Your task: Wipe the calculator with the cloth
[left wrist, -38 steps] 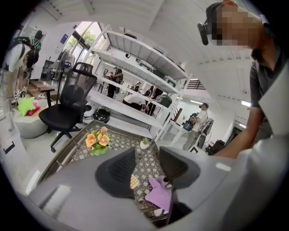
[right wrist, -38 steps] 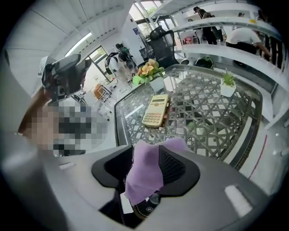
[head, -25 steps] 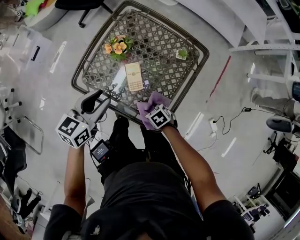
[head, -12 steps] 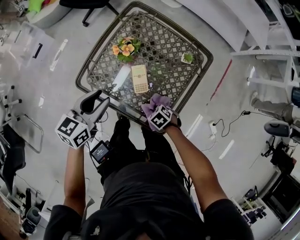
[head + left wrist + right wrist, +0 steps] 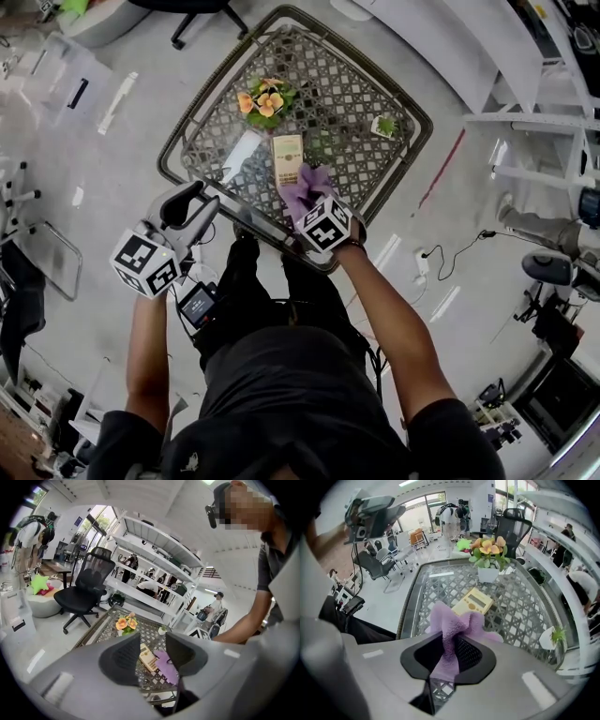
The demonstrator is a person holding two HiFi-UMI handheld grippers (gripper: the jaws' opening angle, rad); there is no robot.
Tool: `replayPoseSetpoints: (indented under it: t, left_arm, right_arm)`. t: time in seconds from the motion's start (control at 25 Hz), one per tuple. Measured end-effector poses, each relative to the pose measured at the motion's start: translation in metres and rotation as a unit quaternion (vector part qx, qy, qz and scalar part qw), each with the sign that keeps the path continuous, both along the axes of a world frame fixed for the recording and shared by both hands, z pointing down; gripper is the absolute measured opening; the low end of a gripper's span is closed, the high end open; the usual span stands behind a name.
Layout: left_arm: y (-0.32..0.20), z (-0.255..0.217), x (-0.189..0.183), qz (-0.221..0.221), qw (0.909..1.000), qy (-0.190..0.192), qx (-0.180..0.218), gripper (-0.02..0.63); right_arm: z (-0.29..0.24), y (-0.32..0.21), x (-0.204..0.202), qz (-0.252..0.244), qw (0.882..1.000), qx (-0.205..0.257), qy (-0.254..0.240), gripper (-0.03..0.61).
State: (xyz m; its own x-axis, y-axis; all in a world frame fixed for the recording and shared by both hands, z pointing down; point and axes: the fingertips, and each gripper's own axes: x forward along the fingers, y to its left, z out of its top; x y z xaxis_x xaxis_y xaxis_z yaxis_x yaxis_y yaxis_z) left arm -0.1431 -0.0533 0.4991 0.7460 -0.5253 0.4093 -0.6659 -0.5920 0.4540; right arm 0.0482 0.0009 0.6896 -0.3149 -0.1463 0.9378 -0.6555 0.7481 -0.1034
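A cream calculator (image 5: 287, 160) lies flat near the middle of the lattice glass table (image 5: 375, 84). My right gripper (image 5: 309, 202) is shut on a bunched purple cloth (image 5: 307, 186), lifted off the table just short of the calculator's near end. Seen from the right gripper view, the cloth (image 5: 452, 627) stands pinched between the pads, and the calculator (image 5: 472, 602) lies just beyond. My left gripper (image 5: 192, 208) hovers open off the table's near left edge; through its jaws the left gripper view looks at the calculator (image 5: 147, 656) and cloth (image 5: 166, 665).
An orange flower arrangement (image 5: 264, 101) sits at the table's far left, a small potted plant (image 5: 385, 125) at its right edge. A black office chair (image 5: 84, 588) stands beyond the table. White shelving (image 5: 154, 564) runs along the far side, with people nearby.
My right gripper closed on the purple cloth and lifted it off the table's near edge toward the calculator. The left gripper barely shifted.
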Motion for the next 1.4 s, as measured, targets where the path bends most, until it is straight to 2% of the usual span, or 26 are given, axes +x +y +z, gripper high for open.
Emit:
replayPoseSetpoints:
  t: [0.48, 0.72, 0.92, 1.0, 1.24, 1.4]
  left_arm:
    - [-0.004, 0.005, -0.032, -0.025, 0.9996, -0.004, -0.012, 0.218]
    - [-0.009, 0.01, -0.04, -0.029, 0.9994, -0.005, -0.016, 0.218]
    - [-0.01, 0.014, -0.046, -0.03, 0.9993, -0.005, -0.021, 0.218]
    - [-0.01, 0.015, -0.047, -0.031, 0.9993, -0.006, -0.022, 0.218]
    - [-0.011, 0.018, -0.046, -0.029, 0.9992, -0.008, -0.026, 0.218]
    - [-0.011, 0.019, -0.04, -0.025, 0.9993, -0.005, -0.027, 0.218]
  right_arm:
    - [-0.01, -0.086, -0.029, -0.016, 0.998, 0.058, 0.005, 0.066]
    - [0.002, -0.114, -0.046, -0.039, 0.996, 0.073, 0.019, 0.066]
    - [0.018, -0.132, -0.056, -0.038, 0.997, 0.071, 0.02, 0.067]
    - [0.022, -0.138, -0.056, -0.023, 0.997, 0.066, 0.014, 0.067]
    - [0.022, -0.151, -0.046, 0.065, 0.996, 0.05, -0.019, 0.067]
    - [0.018, -0.163, -0.019, 0.169, 0.984, 0.048, -0.041, 0.069]
